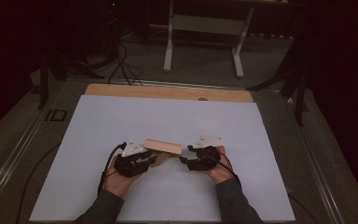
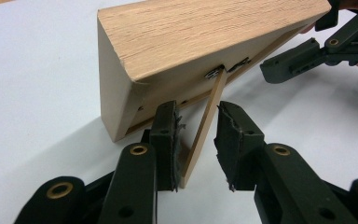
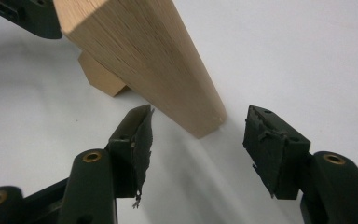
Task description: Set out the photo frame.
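On the white worktop [image 1: 121, 121] a wooden frame [image 2: 200, 42] leans on its stand leg [image 2: 205, 126]. Left gripper [image 2: 196, 140] straddles that leg, jaws apart; right gripper [image 3: 198, 140] gapes around the frame's end. Next, I judge, both must pinch.

No readable text, label, brand, number or sign appears on anything here.
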A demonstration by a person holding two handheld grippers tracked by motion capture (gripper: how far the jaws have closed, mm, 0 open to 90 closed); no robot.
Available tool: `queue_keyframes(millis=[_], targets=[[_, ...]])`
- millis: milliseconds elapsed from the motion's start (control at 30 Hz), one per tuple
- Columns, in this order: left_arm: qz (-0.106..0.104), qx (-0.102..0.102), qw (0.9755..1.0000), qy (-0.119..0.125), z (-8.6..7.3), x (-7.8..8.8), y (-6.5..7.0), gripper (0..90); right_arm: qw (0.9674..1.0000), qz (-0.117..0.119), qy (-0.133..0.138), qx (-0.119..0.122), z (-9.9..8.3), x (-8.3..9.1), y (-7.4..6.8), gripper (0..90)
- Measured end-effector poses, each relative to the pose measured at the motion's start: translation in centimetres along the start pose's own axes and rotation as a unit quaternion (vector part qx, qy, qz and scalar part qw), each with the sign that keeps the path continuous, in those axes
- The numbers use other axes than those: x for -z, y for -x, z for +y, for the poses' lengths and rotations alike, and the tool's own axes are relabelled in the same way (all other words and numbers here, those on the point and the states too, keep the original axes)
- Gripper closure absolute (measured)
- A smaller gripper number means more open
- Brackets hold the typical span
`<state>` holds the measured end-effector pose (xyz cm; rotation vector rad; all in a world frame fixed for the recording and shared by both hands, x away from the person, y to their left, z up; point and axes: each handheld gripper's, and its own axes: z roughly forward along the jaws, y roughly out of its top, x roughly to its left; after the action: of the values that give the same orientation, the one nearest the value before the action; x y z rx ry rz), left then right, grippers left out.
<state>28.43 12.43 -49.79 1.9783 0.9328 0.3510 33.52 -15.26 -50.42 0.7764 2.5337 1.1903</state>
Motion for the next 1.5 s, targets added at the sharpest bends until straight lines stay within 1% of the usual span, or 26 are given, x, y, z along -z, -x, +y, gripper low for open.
queue_keyframes(millis=[267, 400, 500, 633, 800, 900, 1033, 1100, 1200, 1267, 1367, 1500], targets=[[0.001, -0.003, 1.0, -0.001, 0.0, 0.0, 0.1, 70.6, 1.0, -0.003, -0.009, 0.002, -0.2, 0.0, 0.3, 44.1], [0.003, -0.003, 1.0, 0.0, 0.0, -0.1, 0.1, 71.7, 0.9999, -0.006, -0.011, -0.002, -0.2, 0.2, 0.5, 46.9], [0.005, -0.004, 1.0, -0.001, 0.0, -0.1, 0.1, 72.8, 0.9999, -0.01, -0.009, 0.0, -0.2, 0.3, 0.6, 50.1], [0.007, -0.005, 1.0, -0.001, 0.0, -0.2, 0.1, 74.2, 0.9998, -0.019, -0.002, -0.001, -0.1, 0.5, 0.6, 55.3], [0.01, -0.004, 0.9999, 0.0, 0.0, -0.3, 0.1, 75.9, 0.9993, -0.036, 0.007, -0.001, 0.2, 0.7, 0.5, 64.8], [0.012, -0.004, 0.9999, 0.0, 0.1, -0.3, 0.1, 76.9, 0.9988, -0.046, 0.014, -0.003, 0.4, 0.8, 0.4, 71.2], [0.014, -0.004, 0.9999, 0.0, 0.1, -0.4, 0.1, 78.0, 0.9984, -0.051, 0.024, -0.009, 0.8, 0.8, 0.2, 81.2], [0.015, -0.004, 0.9999, 0.0, 0.1, -0.4, 0.0, 78.7, 0.9981, -0.055, 0.028, -0.006, 0.9, 0.8, 0.1, 84.6], [0.017, -0.003, 0.9999, 0.0, 0.1, -0.4, 0.0, 79.7, 0.9976, -0.061, 0.033, -0.004, 1.1, 0.8, -0.2, 87.6], [0.019, -0.003, 0.9998, 0.0, 0.1, -0.5, 0.0, 80.5, 0.9973, -0.063, 0.036, -0.007, 1.2, 0.8, -0.2, 88.8], [0.023, -0.007, 0.9997, 0.0, 0.1, -0.5, 0.0, 81.5, 0.9968, -0.063, 0.047, -0.015, 1.4, 0.8, -0.2, 89.4], [0.027, -0.011, 0.9996, -0.003, 0.2, -0.7, 0.1, 84.3, 0.996, -0.063, 0.061, -0.014, 2.1, 1.0, -0.3, 89.6]])
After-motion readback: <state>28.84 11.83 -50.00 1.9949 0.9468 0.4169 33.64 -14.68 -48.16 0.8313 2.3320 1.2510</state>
